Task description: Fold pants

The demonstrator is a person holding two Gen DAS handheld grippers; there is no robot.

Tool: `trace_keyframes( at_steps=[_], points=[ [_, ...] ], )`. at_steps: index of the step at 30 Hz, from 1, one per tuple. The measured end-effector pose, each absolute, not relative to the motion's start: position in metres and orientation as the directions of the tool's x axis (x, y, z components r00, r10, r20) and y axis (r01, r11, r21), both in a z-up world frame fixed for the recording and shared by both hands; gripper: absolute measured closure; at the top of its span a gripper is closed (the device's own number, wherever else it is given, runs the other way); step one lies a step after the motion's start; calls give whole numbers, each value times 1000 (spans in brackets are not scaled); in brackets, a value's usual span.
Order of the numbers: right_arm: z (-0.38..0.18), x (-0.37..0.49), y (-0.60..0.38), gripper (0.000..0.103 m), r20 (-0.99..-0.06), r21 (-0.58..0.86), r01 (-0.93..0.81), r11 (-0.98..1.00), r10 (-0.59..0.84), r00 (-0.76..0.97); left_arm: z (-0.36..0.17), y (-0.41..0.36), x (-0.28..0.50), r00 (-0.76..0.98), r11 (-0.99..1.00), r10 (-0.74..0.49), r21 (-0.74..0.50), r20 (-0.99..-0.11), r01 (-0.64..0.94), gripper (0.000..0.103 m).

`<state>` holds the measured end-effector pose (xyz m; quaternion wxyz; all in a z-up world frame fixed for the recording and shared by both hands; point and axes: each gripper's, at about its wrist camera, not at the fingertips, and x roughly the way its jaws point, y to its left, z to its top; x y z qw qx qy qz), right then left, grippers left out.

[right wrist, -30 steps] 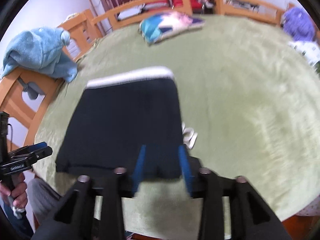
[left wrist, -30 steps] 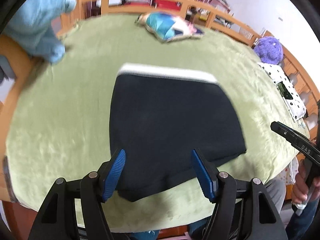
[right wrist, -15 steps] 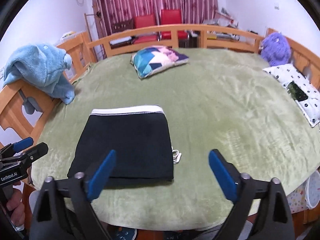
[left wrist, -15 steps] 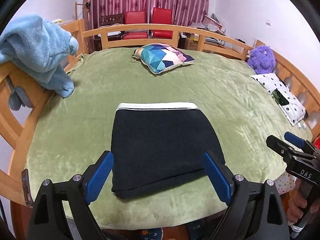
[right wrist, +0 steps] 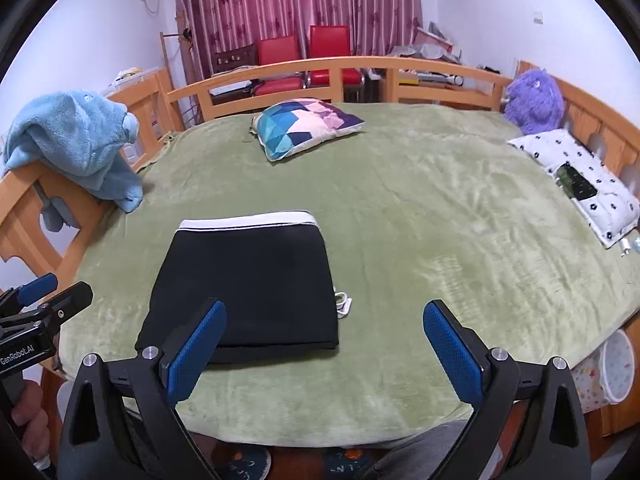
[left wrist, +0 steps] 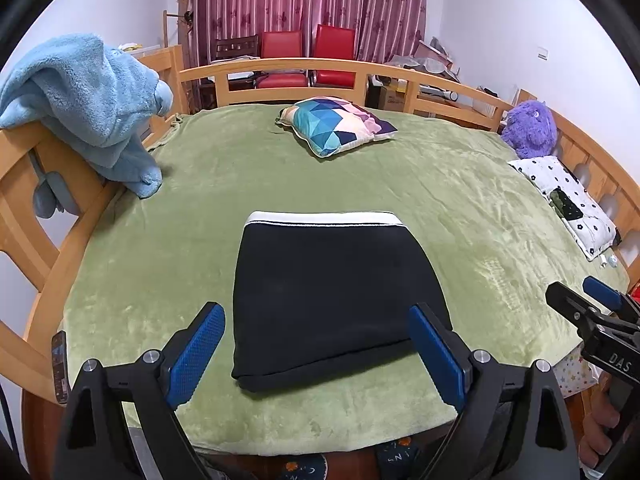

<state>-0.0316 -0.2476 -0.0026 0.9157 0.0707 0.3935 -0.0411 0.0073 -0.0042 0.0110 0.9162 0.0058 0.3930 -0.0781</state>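
Left wrist view is showing the left tongs (left wrist: 316,356) hanging spread wide and empty above the bed's near edge, as are the right tongs (right wrist: 324,354). Beyond them, the black pants (left wrist: 332,296) are lying folded into a neat flat rectangle on the green blanket (left wrist: 460,208), white waistband facing the far pillow (left wrist: 336,124).

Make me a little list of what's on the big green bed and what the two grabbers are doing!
pants: black pants with white waistband, folded flat
surface: green plush blanket
left gripper: open, empty, near the pants' near edge
right gripper: open, empty
pillow: colourful triangle-patterned pillow, far side
toy: purple fuzzy plush, by the rail
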Motion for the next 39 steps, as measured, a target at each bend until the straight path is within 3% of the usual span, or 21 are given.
trace_keyframes(
  at_steps=[39],
  points=[
    [-1, -46, -255, 5, -727, 122, 164, 979, -24, 686, 10, -13, -3, 669, 986, -144, -50, -730, 158, 10]
  ],
)
